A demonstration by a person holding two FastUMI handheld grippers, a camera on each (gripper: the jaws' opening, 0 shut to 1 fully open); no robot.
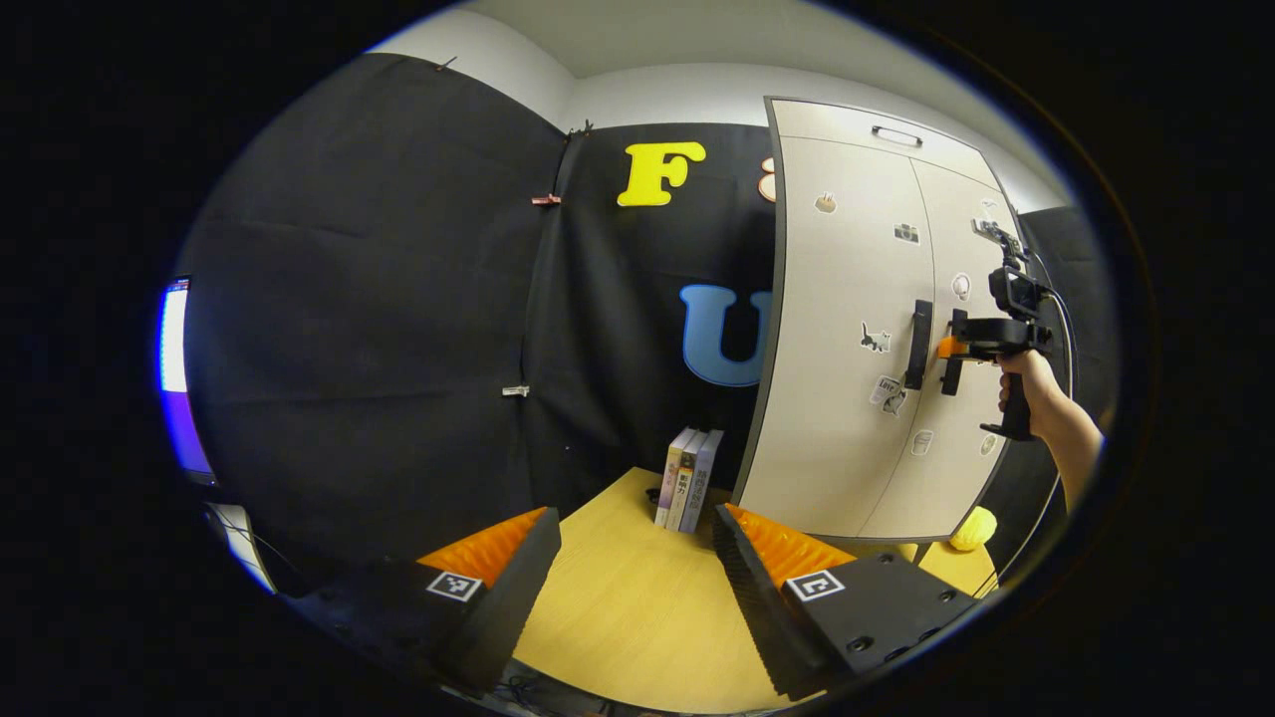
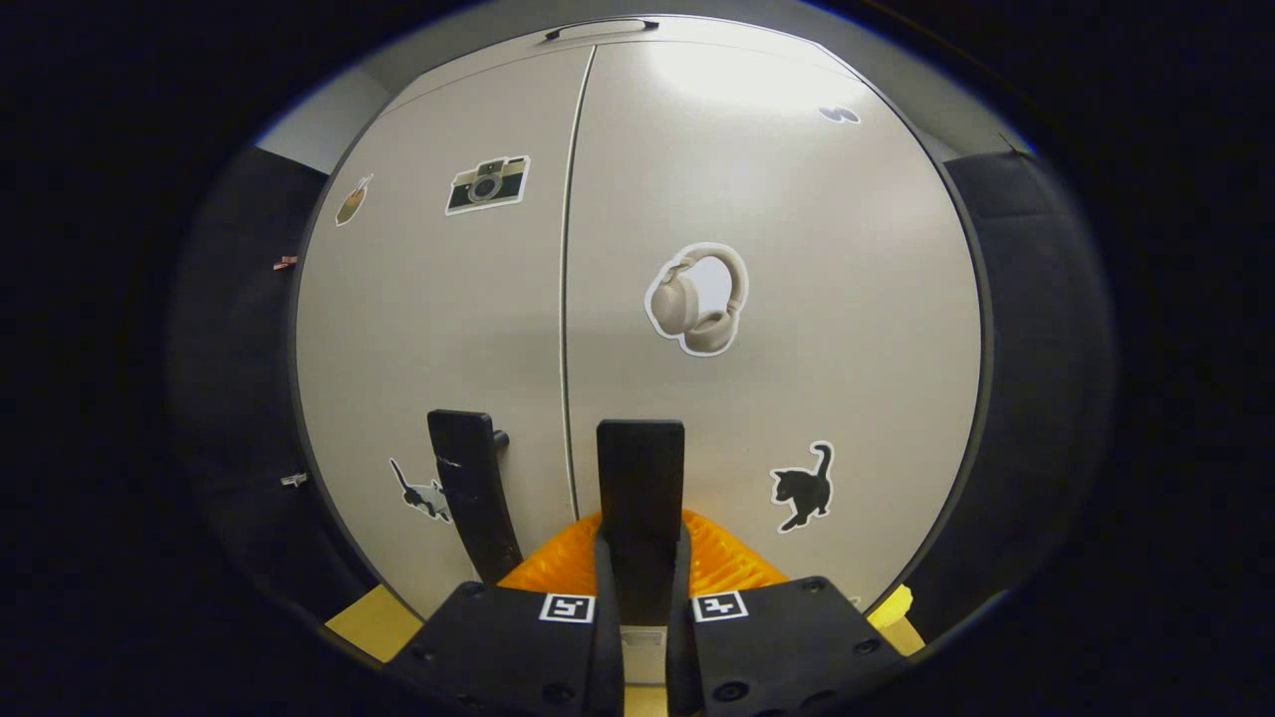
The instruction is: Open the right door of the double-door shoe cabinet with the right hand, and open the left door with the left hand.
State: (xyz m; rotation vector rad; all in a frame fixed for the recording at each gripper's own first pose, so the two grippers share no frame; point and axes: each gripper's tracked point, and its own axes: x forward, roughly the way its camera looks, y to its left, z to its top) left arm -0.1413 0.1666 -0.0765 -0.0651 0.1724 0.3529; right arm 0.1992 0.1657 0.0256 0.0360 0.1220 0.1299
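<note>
A: What does the left gripper (image 1: 633, 558) have?
B: Nothing. Its fingers are spread wide over the yellow table (image 1: 637, 617), with some books (image 1: 689, 480) standing ahead and the shoe cabinet (image 1: 857, 329) to the right, both doors closed.
A: And the right gripper (image 2: 642, 588)?
B: Its fingers are pressed on the right door's handle (image 2: 640, 498). The left door's handle (image 2: 470, 488) sits just beside it, untouched. In the left gripper view, a hand (image 1: 1031, 383) holds that gripper at the doors.
</note>
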